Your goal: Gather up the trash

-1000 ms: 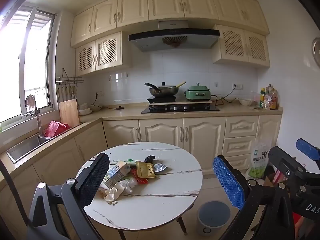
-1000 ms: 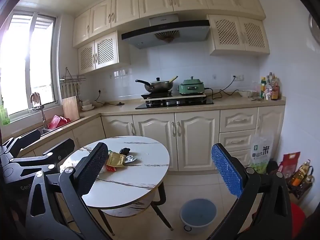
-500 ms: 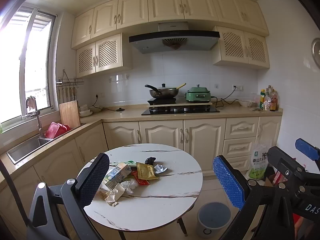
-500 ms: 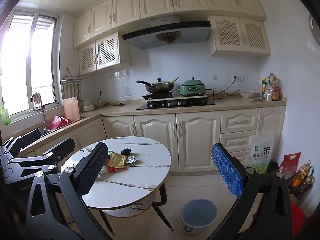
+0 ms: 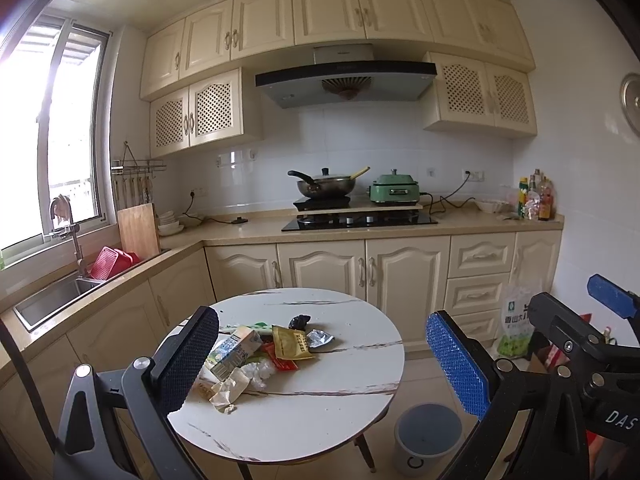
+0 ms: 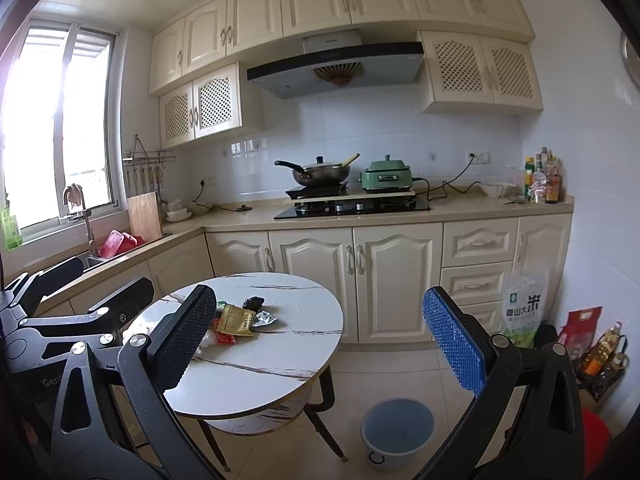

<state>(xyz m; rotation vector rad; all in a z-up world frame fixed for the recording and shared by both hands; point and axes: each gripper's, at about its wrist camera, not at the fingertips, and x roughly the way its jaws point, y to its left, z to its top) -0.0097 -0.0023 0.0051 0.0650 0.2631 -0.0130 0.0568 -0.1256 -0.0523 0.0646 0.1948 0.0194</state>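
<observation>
Left gripper (image 5: pixel 322 354): hovering above the table, fingers spread wide, gripping nothing.
Trash pile (image 5: pixel 256 354): lying on the round table (image 5: pixel 320 412), toward its 9 o'clock edge.
Milk carton (image 5: pixel 234 350): lying flat, long axis pointing toward 2 o'clock.
Yellow packet (image 5: pixel 290 342): lying flat, just beside the carton.
Bin (image 6: pixel 396 426): standing upright on the floor, at the table's 4 o'clock; looking empty.
Right gripper (image 6: pixel 320 340): hanging in the air, fingers parted wide, carrying nothing.
</observation>
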